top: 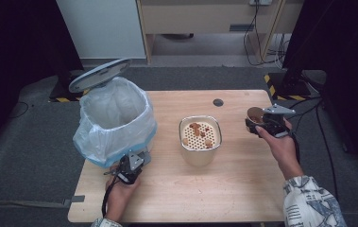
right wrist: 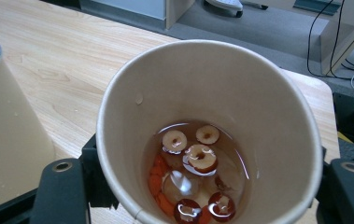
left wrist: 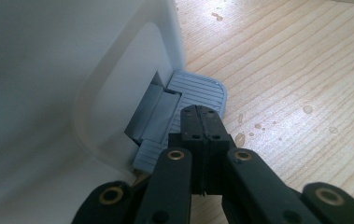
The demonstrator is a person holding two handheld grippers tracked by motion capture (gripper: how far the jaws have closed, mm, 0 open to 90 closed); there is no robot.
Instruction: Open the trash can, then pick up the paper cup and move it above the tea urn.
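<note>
While the left gripper [left wrist: 201, 111] rests with its jaws pressed together on the grey pedal [left wrist: 198, 92] of one lidded bin [top: 115, 118], the right gripper [top: 261, 124] clamps one paper cup [right wrist: 207, 130] near the table's [top: 242, 198] right edge. Four round fruit slices [right wrist: 198, 156] and some orange bits float in its shallow liquid. One perforated strainer pot [top: 200, 137] stands between the two grippers, holding several brown pieces.

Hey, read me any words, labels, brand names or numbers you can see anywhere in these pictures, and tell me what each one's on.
No readable text anywhere.
Paper cup: plain, no print.
Pedal bin and its grey pedal: no label.
Strainer container: no markings.
Sleeve: a printed pattern, too small to tell if it has letters.
</note>
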